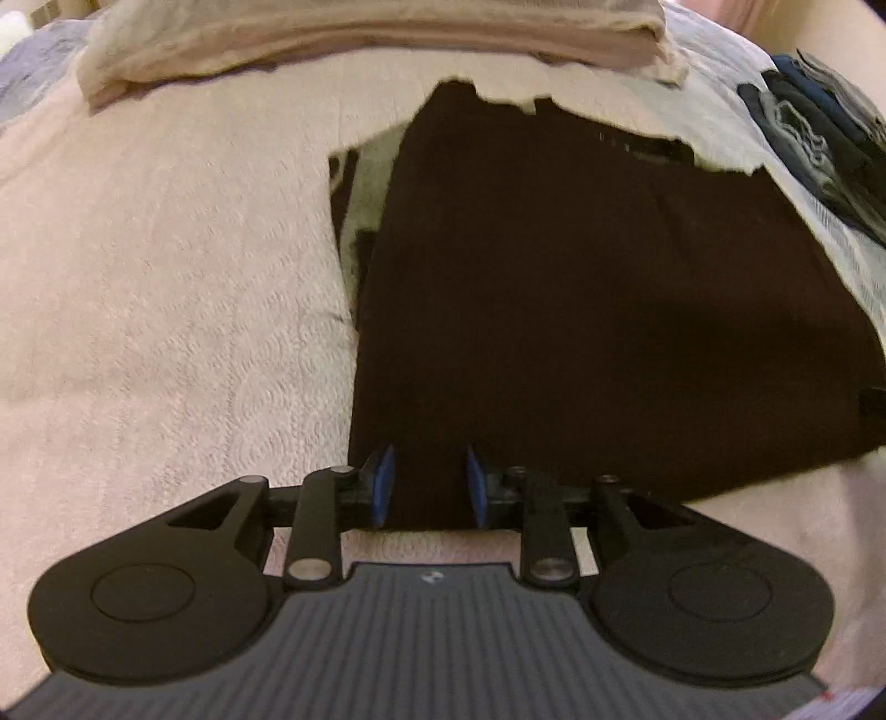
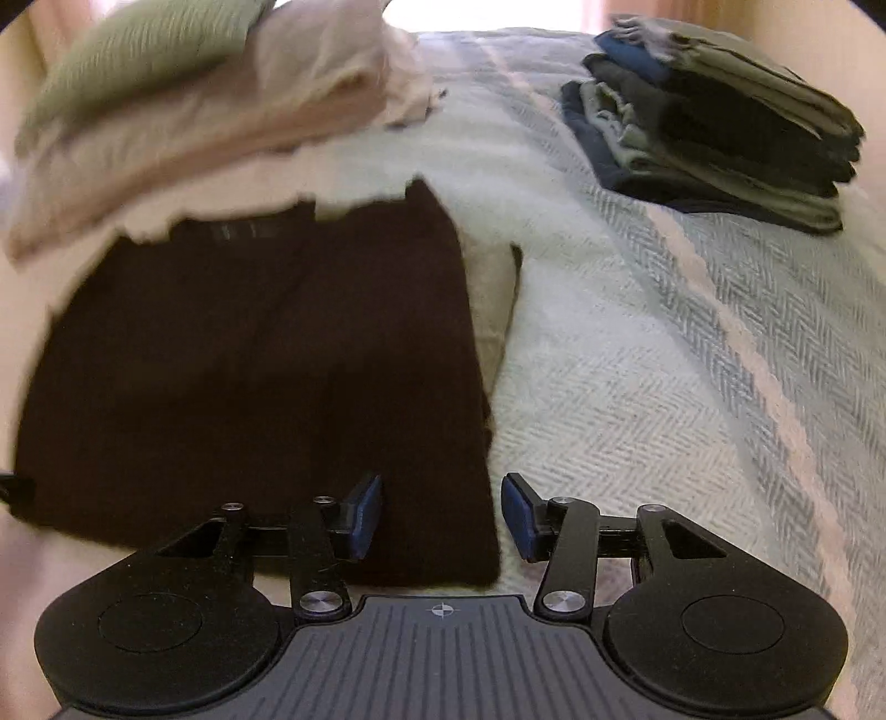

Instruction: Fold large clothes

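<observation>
A dark brown garment (image 1: pixel 581 304) lies folded flat on the bed, a paler layer (image 1: pixel 365 183) showing along its left side. My left gripper (image 1: pixel 429 487) hovers over its near left corner. The blue pads (image 1: pixel 382 482) stand apart and do not press the cloth. In the right wrist view the same garment (image 2: pixel 249 360) fills the left half. My right gripper (image 2: pixel 441 515) is open above its near right corner, where the garment's edge runs between the fingers. A pale strip (image 2: pixel 493 299) peeks out along the garment's right edge.
A folded pink-beige blanket (image 1: pixel 360 39) lies just beyond the garment, with a green cushion (image 2: pixel 138 50) on top. A stack of folded dark and grey clothes (image 2: pixel 720 127) sits at the far right. A herringbone bedspread (image 2: pixel 637 360) covers the bed.
</observation>
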A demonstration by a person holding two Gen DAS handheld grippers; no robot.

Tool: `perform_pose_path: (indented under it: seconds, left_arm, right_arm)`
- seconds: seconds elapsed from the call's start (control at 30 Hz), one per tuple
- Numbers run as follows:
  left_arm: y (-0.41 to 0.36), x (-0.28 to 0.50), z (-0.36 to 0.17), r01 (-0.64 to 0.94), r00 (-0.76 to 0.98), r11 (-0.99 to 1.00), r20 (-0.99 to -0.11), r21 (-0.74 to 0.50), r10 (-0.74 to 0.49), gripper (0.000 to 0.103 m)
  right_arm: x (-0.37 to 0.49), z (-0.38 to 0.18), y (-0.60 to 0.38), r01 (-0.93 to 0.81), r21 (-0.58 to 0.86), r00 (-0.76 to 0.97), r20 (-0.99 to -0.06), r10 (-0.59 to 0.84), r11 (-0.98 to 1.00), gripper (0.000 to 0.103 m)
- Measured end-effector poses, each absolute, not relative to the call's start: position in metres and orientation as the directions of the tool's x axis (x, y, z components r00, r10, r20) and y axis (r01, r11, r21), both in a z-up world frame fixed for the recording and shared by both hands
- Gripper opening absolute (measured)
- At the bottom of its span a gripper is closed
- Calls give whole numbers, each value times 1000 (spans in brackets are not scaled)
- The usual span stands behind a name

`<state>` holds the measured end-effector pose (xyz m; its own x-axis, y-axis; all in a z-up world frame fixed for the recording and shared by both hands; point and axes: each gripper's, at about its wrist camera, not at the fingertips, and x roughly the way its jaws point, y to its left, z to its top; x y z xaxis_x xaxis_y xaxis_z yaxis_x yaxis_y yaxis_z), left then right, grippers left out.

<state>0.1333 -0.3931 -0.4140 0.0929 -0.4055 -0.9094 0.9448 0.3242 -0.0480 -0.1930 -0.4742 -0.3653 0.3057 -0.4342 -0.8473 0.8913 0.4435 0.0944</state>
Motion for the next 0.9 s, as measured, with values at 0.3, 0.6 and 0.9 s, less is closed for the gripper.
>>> perform_pose_path:
  seconds: [0.3,0.6,0.9]
  left_arm:
    - [-375,98,-357,924,112,381,-939,-22,-326,49]
    - [-352,68,-351,918,115,396,-966,13,-233,50]
    - [-350,62,-346,925,111,380,-964,12,-240,51]
  right_arm:
    - [-181,-329,-428,853,143,360,-858,-366,502,61]
    - [-182,-319,-404,835,135,336,-893,-299,534,61]
    - [-186,-316,-405,840,125,330,-891,-313,528,61]
